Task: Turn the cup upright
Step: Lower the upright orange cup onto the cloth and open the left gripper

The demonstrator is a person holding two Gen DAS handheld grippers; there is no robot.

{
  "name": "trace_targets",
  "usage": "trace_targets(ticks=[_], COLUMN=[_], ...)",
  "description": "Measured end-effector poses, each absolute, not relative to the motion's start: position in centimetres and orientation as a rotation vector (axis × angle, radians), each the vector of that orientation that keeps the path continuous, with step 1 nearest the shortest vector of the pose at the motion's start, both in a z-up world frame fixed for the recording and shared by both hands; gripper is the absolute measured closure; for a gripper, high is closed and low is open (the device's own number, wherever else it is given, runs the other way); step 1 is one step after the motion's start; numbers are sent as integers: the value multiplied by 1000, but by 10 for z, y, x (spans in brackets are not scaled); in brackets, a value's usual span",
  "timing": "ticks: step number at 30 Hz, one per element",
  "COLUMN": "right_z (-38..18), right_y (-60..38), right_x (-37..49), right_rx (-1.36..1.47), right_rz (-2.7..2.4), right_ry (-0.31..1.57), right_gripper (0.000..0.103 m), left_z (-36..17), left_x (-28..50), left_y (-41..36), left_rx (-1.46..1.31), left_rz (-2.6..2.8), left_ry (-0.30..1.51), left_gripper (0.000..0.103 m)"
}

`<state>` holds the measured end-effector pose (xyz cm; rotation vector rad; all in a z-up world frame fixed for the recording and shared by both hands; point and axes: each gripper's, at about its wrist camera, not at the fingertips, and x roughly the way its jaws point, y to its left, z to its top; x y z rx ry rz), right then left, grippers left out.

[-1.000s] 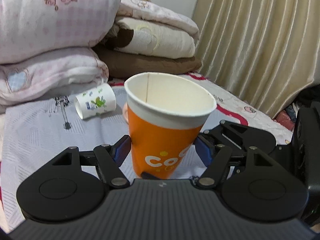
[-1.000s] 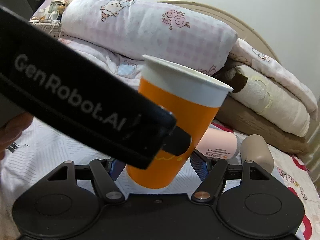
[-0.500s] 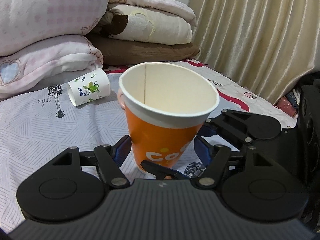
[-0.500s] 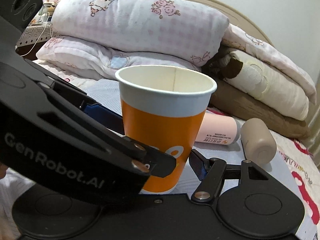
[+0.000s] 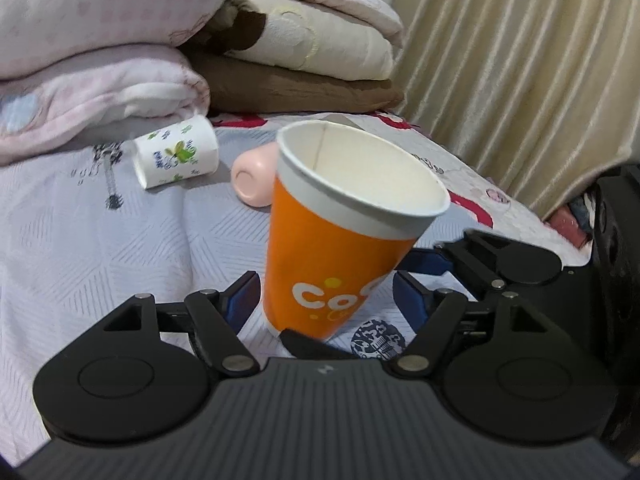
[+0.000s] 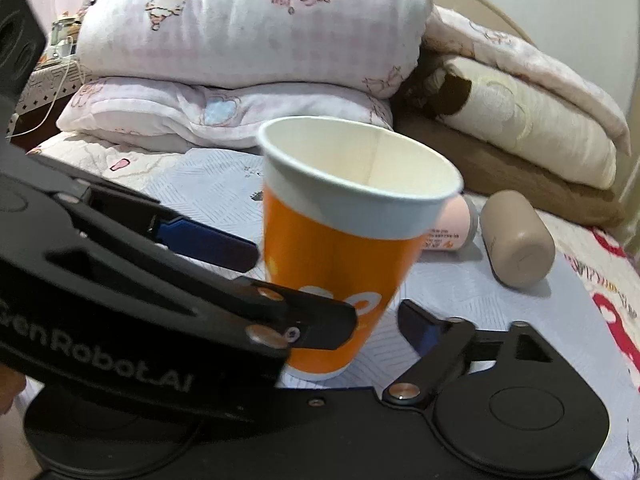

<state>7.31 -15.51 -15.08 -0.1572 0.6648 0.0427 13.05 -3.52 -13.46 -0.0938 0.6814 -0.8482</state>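
An orange paper cup [image 5: 332, 248] with a white rim stands mouth up on the bed, leaning a little to the right. It also shows in the right wrist view [image 6: 340, 248]. My left gripper [image 5: 324, 300] is open, with its blue pads on either side of the cup's base and a gap on both sides. My right gripper [image 6: 332, 320] is open around the same cup; the left gripper's body crosses in front and hides its left finger. Neither gripper presses the cup.
A white floral paper cup [image 5: 176, 158] lies on its side at the back left. A pink bottle [image 5: 254, 180] and a beige tumbler [image 6: 516, 240] lie behind the orange cup. Folded quilts [image 6: 248, 40] are stacked at the bedhead. A curtain [image 5: 520, 80] hangs on the right.
Both grippers have drawn back a little from the cup and their jaws stand wider. The cup has come down to rest on the bedsheet and leans slightly right.
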Motion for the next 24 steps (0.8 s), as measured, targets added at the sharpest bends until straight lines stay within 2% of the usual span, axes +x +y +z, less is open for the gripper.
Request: trace_targets(ticks=[7, 12, 16, 21, 22, 24], right_z=[-129, -112, -94, -56, -47, -31], right_y=[-163, -162, -168, -179, -180, -185], right_x=[70, 47, 25, -22, -34, -52], right_rx=[-32, -28, 12, 80, 69, 66], right_rz=[35, 34, 17, 37, 27, 18], right_ry=[812, 849, 876, 784, 746, 689], right_gripper=[10, 10, 9, 9, 9, 9], left_z=[-113, -81, -59, -30, -24, -13], left_x=[114, 93, 78, 48, 43, 29], left_y=[-20, -18, -6, 4, 6, 10], left_rx=[-134, -23, -55, -15, -8, 20], left_rz=[-794, -675, -615, -538, -522, -457], left_ry=[725, 747, 792, 791, 785, 770], left_gripper=[26, 26, 24, 23, 19, 18])
